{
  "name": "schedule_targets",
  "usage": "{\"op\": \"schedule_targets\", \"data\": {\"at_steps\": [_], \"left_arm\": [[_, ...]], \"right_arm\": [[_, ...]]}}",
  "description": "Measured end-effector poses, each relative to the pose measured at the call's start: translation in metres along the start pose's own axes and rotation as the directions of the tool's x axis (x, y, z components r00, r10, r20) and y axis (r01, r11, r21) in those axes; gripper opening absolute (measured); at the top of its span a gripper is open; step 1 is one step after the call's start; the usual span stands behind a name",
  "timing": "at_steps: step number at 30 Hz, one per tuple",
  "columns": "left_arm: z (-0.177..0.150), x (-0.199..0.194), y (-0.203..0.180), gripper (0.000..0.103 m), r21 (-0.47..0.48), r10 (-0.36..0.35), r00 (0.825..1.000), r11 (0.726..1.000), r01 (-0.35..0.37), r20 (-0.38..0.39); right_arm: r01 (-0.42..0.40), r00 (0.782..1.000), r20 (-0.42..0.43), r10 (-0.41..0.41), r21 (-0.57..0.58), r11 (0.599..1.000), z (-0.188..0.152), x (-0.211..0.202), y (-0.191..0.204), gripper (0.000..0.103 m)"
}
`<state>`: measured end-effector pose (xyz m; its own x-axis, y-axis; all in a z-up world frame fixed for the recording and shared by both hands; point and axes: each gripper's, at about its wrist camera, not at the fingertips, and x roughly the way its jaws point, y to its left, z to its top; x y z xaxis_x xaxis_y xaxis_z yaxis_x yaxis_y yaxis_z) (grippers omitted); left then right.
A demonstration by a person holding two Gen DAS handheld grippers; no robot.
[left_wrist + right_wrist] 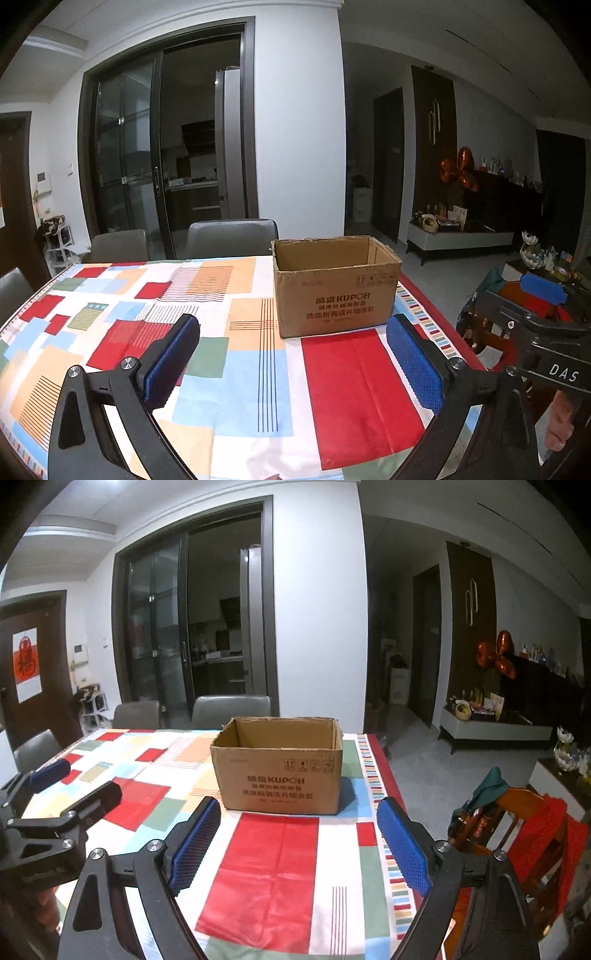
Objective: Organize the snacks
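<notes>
Both hand-held grippers, left (291,354) and right (299,838), spread wide, empty, above the tablecloth (266,867) before the cardboard box (277,775).

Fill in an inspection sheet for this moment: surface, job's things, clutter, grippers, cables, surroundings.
Surface: table under a colourful patchwork cloth.
Job's things: open cardboard box standing upright near the far right edge; no snacks seen.
Clutter: nothing seen on the cloth.
Grippers: left gripper and right gripper both open, holding nothing, short of the box.
Cables: nothing seen.
Surroundings: grey chairs behind the table, a wooden chair on the right, dark sliding doors.
</notes>
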<state>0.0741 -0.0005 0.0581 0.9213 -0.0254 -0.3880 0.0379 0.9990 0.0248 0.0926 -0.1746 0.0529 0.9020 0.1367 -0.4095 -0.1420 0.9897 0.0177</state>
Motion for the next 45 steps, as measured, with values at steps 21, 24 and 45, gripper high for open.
{"op": "schedule_targets", "data": {"at_steps": [21,24,45], "left_arm": [[-0.007,-0.018,-0.01,0.103,0.022,0.003,0.998,1.0,-0.005,0.069],[-0.008,-0.018,-0.011,0.103,0.027,0.006,0.997,1.0,-0.008,0.071],[-0.008,-0.018,-0.013,0.103,0.029,-0.018,0.997,0.999,0.016,0.08]], "right_arm": [[0.006,1.0,0.013,-0.006,0.03,1.0,-0.011,-0.009,-0.007,0.087],[0.007,1.0,0.015,-0.008,0.027,1.0,-0.013,-0.009,-0.007,0.087],[0.0,0.999,0.036,-0.001,0.022,1.0,-0.016,-0.014,-0.007,0.087]]}}
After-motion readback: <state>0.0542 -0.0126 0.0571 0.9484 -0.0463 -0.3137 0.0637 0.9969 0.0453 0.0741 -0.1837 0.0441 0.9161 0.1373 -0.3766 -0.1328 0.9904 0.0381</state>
